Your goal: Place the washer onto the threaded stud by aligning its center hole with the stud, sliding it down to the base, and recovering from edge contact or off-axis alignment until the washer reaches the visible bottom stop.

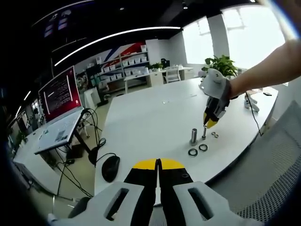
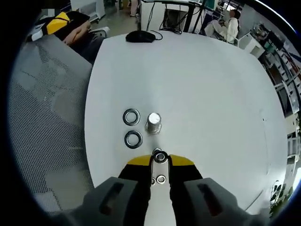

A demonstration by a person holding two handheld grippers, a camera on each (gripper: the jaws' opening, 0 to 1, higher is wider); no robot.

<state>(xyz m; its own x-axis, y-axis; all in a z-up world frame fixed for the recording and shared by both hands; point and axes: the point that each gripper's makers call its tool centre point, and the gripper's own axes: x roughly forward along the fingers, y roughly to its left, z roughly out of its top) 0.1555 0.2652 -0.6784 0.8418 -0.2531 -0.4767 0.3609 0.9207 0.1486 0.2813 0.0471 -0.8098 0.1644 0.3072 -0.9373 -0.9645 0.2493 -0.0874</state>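
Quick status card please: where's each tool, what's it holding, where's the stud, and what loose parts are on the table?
right tool: shut on washer, directly over the stud
washer seated: no, still at the tool tips
left tool: shut, holding nothing, back at the near table edge
cylinder: metal, upright beside the stud
large rings: two, flat on the table beside the cylinder
small washers: two, flat, near the stud
mouse: black, at the table edge

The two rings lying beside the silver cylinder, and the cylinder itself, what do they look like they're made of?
The rings look like metal: grey, with bright glints around their faces. The cylinder also looks metallic, its flat top shining pale silver. The exact alloy can't be told.
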